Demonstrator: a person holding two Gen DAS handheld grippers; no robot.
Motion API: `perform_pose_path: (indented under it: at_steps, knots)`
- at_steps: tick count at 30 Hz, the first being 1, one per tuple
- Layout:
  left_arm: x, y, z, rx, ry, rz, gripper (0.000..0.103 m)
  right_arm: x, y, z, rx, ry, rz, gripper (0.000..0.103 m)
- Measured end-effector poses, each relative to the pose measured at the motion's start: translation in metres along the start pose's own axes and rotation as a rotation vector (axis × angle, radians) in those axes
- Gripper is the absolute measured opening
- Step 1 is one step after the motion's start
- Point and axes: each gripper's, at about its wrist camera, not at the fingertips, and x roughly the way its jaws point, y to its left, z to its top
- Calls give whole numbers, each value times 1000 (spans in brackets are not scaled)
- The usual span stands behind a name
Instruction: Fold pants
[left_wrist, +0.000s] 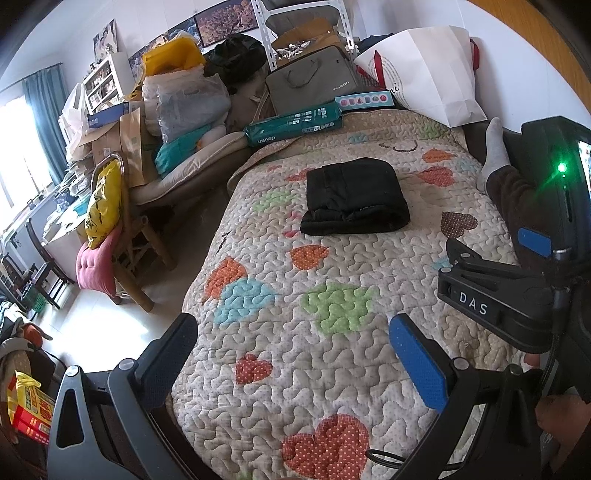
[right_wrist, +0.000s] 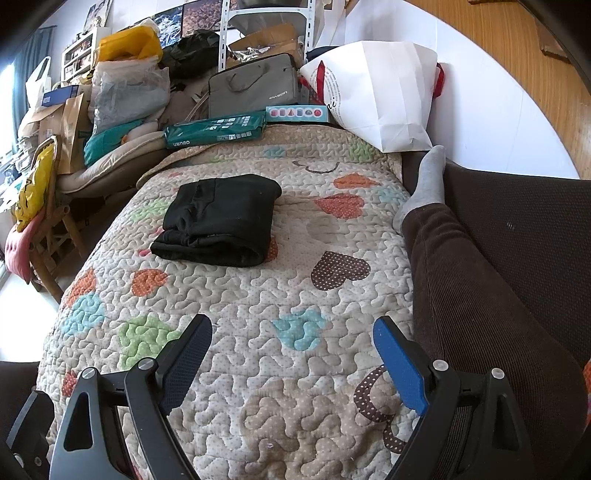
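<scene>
Both claws, left (left_wrist: 295, 354) and right (right_wrist: 291, 354), gape empty above the quilt (right_wrist: 229, 306); black pants (right_wrist: 221, 219) lie folded at twelve o'clock, looking soft and floppy, likely best pinched at a thick folded edge

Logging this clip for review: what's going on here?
A person sitting on a bed, one leg in brown corduroy stretched out, holds a two-finger gripper in each hand. The black pants lie folded into a compact bundle on the heart-patterned quilt, untouched. The left gripper and right gripper are both open, empty and held back from the pants. The folding looks done.
</scene>
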Motion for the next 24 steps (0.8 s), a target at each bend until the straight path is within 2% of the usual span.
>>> perform_pose_path:
  at_steps: [7, 18, 24]
  knots:
    - [3, 0, -2, 1, 5, -7, 103, 0, 0, 0, 0, 0, 1, 92]
    - [-2, 5, 3, 1, -32, 4, 103, -2, 0, 3, -8, -14, 2, 92]
    - [2, 9, 5, -12, -18, -7, 103, -1, 2, 3, -25, -11, 3, 93]
